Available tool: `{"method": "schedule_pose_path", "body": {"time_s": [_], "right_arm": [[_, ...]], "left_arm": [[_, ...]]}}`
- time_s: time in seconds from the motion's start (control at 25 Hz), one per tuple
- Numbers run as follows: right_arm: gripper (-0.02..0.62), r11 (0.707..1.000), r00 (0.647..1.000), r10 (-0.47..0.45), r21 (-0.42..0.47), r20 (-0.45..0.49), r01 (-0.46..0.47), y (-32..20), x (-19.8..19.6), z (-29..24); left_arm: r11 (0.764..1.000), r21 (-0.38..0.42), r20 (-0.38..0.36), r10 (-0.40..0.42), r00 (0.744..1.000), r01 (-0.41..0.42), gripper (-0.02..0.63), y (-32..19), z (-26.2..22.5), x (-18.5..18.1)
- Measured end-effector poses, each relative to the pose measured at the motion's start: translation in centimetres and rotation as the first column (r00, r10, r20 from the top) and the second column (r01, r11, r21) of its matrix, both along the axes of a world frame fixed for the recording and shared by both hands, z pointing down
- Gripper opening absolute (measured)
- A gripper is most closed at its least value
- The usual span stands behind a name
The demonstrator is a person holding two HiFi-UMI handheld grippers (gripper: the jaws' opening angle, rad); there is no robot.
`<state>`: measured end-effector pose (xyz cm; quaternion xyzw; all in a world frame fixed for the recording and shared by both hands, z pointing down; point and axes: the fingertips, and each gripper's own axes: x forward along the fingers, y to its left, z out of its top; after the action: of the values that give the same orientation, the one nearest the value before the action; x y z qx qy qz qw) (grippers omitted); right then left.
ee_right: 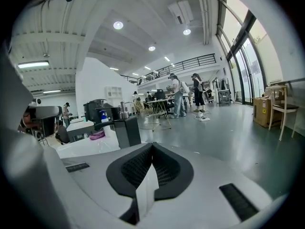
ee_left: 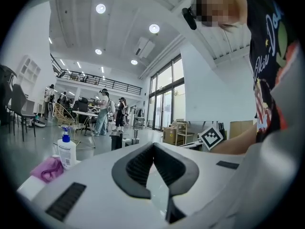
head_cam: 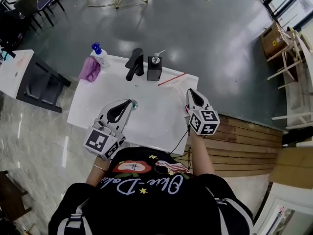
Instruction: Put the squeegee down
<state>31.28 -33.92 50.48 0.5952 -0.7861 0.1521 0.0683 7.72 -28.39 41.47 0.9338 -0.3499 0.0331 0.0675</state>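
Observation:
A thin red-edged strip, which I take for the squeegee (head_cam: pixel 171 79), lies flat on the white table (head_cam: pixel 102 102), just ahead of my right gripper (head_cam: pixel 191 91). That gripper hovers over the table's right edge with its jaws shut and nothing between them; in the right gripper view (ee_right: pixel 152 146) the pads meet at the tip. My left gripper (head_cam: pixel 130 102) hangs over the table's near middle, also shut and empty, as the left gripper view (ee_left: pixel 153 145) shows. Neither gripper touches the strip.
At the back of the table stand a white pump bottle (head_cam: pixel 100 54) beside a purple cloth (head_cam: pixel 90 69), a black faucet-like piece (head_cam: pixel 135 63) and a black soap dispenser (head_cam: pixel 154 67). A black chair (head_cam: pixel 41 84) sits left of the table. People stand far off.

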Motion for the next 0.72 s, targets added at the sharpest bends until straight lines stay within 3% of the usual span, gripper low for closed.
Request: {"method": "schedule_pose_path", "body": {"time_s": [0.72], "right_arm": [[0.011, 0.994, 0.994, -0.002, 0.113, 0.112, -0.01, 4.6, -0.5, -4.8]], "left_arm": [[0.989, -0.012, -0.018, 0.146, 0.989, -0.146, 0.02, -0.8, 0.5, 4.2]]}}
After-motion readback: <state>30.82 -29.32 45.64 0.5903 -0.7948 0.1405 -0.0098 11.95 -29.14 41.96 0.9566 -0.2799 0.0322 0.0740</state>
